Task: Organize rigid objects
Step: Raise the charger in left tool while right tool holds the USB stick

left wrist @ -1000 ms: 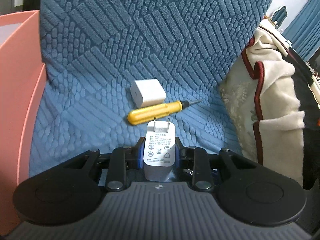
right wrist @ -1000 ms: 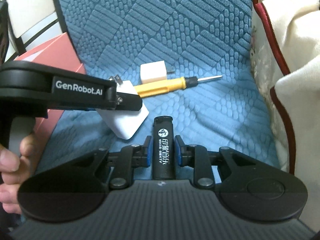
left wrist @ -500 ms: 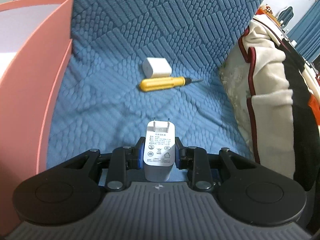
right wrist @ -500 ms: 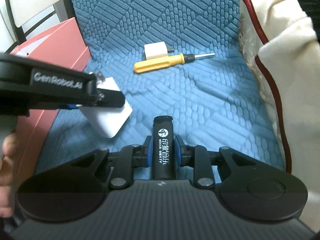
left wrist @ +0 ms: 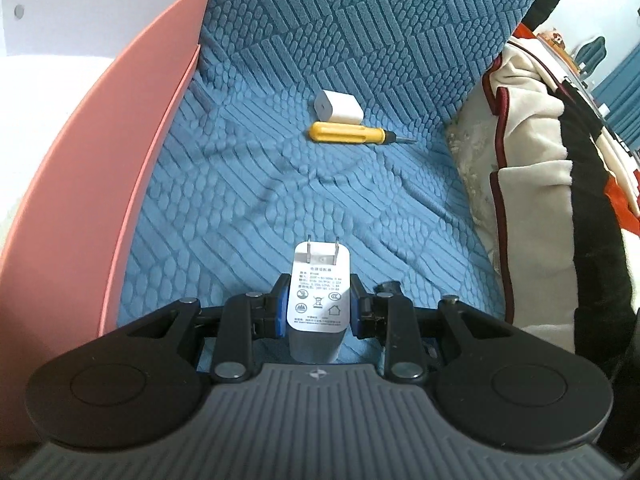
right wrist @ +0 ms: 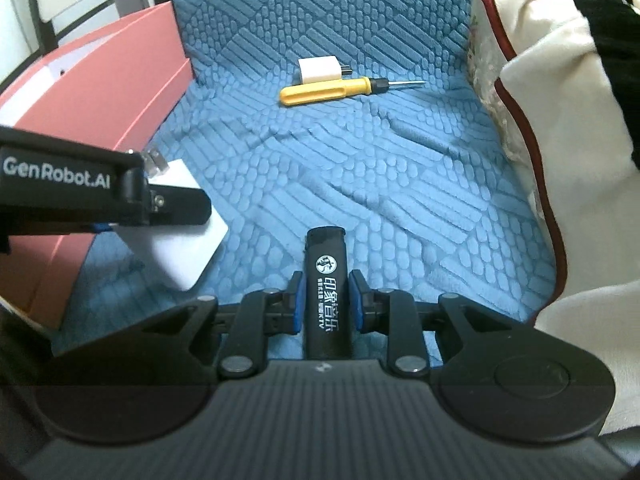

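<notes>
My left gripper [left wrist: 319, 306] is shut on a white plug adapter [left wrist: 319, 296], prongs pointing away from me, held above the blue seat cover. The right wrist view shows that same left gripper [right wrist: 176, 210] at the left, with the white plug adapter [right wrist: 180, 256] hanging below its fingers. A black lighter [right wrist: 328, 300] with white print stands between the blue pads of my right gripper [right wrist: 328, 300], which is shut on it. Far back on the cover lie a small white charger cube [left wrist: 338, 107] [right wrist: 320, 70] and a yellow-handled screwdriver [left wrist: 348, 134] [right wrist: 328, 90], side by side.
A pink box [left wrist: 132, 148] [right wrist: 116, 92] with a white inside stands open along the left edge of the blue textured cover [left wrist: 320, 200]. A cream blanket with dark red trim [left wrist: 532, 160] [right wrist: 560, 120] is piled on the right.
Both grippers have drawn back from the charger cube and screwdriver, which now look smaller and farther. The pink box fills more of the left. Both grips are unchanged.
</notes>
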The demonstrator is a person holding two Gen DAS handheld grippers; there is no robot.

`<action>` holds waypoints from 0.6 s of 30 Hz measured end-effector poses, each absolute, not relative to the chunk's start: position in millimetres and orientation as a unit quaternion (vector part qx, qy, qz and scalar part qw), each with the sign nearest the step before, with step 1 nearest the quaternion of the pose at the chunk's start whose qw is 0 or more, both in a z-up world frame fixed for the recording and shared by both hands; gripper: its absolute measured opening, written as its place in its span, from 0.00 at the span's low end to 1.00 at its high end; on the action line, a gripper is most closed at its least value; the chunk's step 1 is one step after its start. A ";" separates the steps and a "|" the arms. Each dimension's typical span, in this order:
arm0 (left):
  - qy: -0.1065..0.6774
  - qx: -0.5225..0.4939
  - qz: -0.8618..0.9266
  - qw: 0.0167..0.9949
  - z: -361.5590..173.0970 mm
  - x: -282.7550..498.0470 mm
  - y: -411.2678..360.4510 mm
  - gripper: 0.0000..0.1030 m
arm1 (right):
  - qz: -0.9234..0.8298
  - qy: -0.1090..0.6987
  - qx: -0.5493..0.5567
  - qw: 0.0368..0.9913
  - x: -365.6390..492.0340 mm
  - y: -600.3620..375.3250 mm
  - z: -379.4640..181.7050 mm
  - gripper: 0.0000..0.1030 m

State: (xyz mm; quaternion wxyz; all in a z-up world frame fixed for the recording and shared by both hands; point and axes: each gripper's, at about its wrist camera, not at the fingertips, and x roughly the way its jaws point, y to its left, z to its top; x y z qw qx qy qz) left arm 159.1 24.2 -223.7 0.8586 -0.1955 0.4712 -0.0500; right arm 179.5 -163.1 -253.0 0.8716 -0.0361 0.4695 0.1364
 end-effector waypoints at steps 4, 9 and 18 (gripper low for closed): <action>0.468 -0.177 -0.047 0.864 -221.9 158.9 19.0 0.32 | 0.138 0.464 -0.041 0.874 179.6 -162.6 -253.5 0.27; 0.466 -0.178 -0.039 0.866 -222.4 159.7 23.9 0.32 | 0.142 0.463 -0.034 0.874 180.7 -163.0 -254.3 0.37; 0.465 -0.179 -0.028 0.867 -222.6 162.1 27.2 0.32 | 0.159 0.452 -0.051 0.876 179.5 -155.4 -257.9 0.41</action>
